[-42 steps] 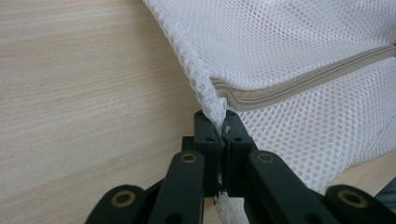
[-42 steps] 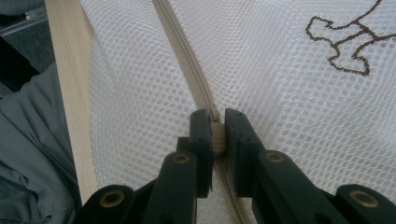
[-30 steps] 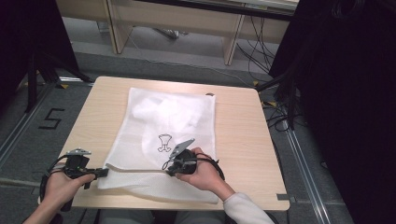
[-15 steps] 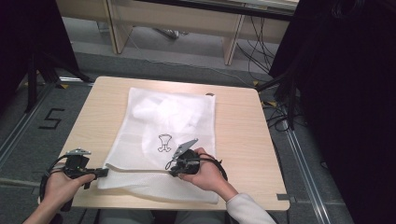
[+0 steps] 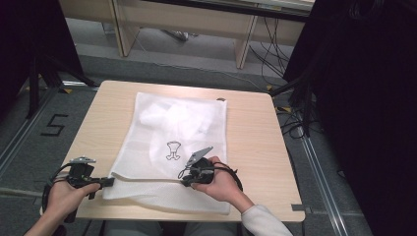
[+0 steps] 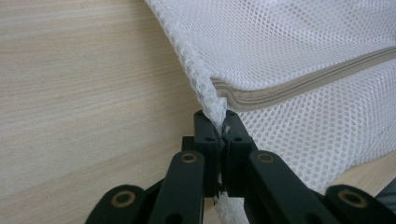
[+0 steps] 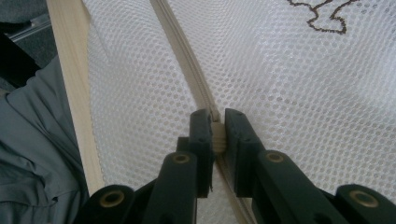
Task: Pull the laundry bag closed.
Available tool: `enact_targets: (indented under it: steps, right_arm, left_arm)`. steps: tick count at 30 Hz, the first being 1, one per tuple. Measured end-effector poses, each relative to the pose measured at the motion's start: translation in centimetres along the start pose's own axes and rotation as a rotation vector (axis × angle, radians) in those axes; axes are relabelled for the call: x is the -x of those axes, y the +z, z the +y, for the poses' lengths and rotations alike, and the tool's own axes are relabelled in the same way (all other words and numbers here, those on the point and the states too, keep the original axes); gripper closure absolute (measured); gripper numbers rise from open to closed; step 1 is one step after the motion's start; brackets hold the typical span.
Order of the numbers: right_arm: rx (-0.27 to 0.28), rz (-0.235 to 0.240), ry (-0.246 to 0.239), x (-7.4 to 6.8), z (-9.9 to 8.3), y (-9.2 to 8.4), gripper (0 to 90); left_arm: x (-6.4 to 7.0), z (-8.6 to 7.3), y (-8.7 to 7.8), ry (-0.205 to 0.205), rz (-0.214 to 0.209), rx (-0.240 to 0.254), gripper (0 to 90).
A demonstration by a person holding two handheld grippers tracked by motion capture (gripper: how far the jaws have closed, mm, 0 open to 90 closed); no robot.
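Observation:
A white mesh laundry bag [image 5: 172, 128] lies flat on the wooden table [image 5: 251, 137], with something white bunched inside its far half. Its beige zipper [image 5: 147, 178] runs along the near edge. My left gripper [image 5: 109, 181] is shut on the bag's left edge, right at the zipper's end [image 6: 224, 93]; the left gripper [image 6: 220, 123] pinches the mesh seam between its jaws. My right gripper [image 5: 186, 181] sits on the zipper line about midway. In the right gripper view, the right gripper [image 7: 217, 126] is shut on the beige zipper pull [image 7: 218, 137], with the zipper [image 7: 182, 56] running ahead.
A small brown emblem [image 5: 173, 150] is stitched on the bag. The table's near edge [image 7: 74, 93] runs close to my right gripper, with the person's grey clothing beyond it. Desk legs, cables and a dark curtain stand behind and right of the table.
My right gripper has edged slightly to the right along the zipper. The left gripper has held still on the bag's edge.

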State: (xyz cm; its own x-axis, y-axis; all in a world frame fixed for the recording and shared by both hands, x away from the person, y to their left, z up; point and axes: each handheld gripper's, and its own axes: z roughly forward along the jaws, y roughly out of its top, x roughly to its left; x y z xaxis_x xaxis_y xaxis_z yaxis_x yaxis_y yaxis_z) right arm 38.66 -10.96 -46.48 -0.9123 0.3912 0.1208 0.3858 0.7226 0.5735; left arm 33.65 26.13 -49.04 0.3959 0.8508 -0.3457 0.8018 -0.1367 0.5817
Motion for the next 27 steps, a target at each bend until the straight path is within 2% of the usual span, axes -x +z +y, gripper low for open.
enact_targets:
  steps: [4,5,6,8,9,13,15,17,18,20,21,22,27]
  right_arm:
    - [-0.005,-0.010,-0.007,0.0,0.1,-0.2,82.6]
    - [0.000,-0.004,-0.001,0.0,0.1,-0.2,82.6]
    - [-0.001,-0.006,-0.004,0.1,0.1,-0.3,82.6]
    - [-0.001,-0.006,0.004,0.1,-0.1,-0.4,82.6]
    - [0.001,-0.008,0.012,0.2,-0.2,-0.5,82.6]
    - [0.002,-0.003,0.016,0.3,-0.5,-0.8,82.6]
    - [-0.001,-0.008,0.022,0.3,-0.6,-1.0,82.6]
    - [0.008,-0.008,0.022,0.4,-0.7,-1.1,82.6]
    - [0.010,-0.009,0.022,0.4,-0.7,-1.0,82.6]
    - [0.007,-0.001,0.028,0.4,-0.7,-1.1,82.6]
    - [0.008,-0.012,0.027,0.4,-0.8,-1.1,82.6]
    - [0.010,-0.009,0.030,0.4,-0.8,-1.1,82.6]
    - [0.006,-0.015,0.020,0.4,-0.8,-1.1,82.6]
  left_arm:
    - [-0.1,0.0,0.0,0.006,-0.001,-0.005,86.4]
    - [0.0,0.0,0.2,-0.020,0.009,0.015,86.5]
    - [-0.1,0.0,0.0,-0.001,0.001,-0.001,86.4]
    - [0.0,0.0,0.0,0.005,0.010,0.010,86.5]
    - [0.0,0.0,-0.1,0.008,0.003,-0.002,86.4]
    - [0.0,0.0,0.0,0.001,0.005,-0.001,86.4]
    - [0.0,0.0,0.1,-0.001,0.011,0.020,86.4]
    - [-0.1,0.0,0.0,0.006,0.007,0.000,86.4]
    - [0.0,0.0,0.1,-0.019,0.013,0.017,86.5]
    - [0.0,0.0,0.1,-0.017,0.014,0.015,86.4]
    - [0.0,0.0,0.1,-0.016,0.014,0.015,86.5]
    - [-0.1,0.1,0.0,0.003,0.003,0.001,86.4]
    - [0.0,0.0,0.0,0.000,0.010,0.011,86.5]
